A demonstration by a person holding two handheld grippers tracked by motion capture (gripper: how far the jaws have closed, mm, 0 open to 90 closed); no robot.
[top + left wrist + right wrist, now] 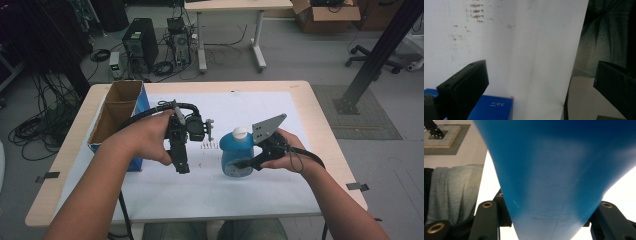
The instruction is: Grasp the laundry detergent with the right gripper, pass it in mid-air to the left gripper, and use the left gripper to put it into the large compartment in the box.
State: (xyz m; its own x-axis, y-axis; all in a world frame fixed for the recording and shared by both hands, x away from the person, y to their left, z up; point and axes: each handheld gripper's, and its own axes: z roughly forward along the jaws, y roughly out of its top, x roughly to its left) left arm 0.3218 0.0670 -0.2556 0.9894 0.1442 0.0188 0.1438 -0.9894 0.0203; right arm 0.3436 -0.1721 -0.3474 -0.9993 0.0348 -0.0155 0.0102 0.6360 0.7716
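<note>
In the high view, a blue bottle [237,153] with a white cap [240,132] stands upright on the white sheet [210,190] that covers the table [320,125], a little right of the sheet's middle. The right gripper [245,164] comes at the bottle from the right, low on its body, with the jaws clamped on the bottle's sides; its grey plate [267,127] rises just right of the cap. The left gripper [182,167] hangs left of the bottle, apart from it, pointing down toward the sheet with nothing between its jaws. A cardboard box [117,117], open at the top and blue on its side, stands further left of the bottle, behind the left forearm. A few small dark marks [209,146] lie on the sheet between the left gripper and the bottle.

In the left gripper view, the two black jaws stand wide apart over the bare sheet [524,50], gripping nothing. A blue box [491,107] lies at the lower edge beside the left-hand jaw, and the sheet's edge runs down the right side.

In the right gripper view, the bottle [559,175] sits right up against the camera, its blue body wedged between the two jaws, which press on it from either side. Grey cloth [454,190] shows at left of the bottle.
</note>
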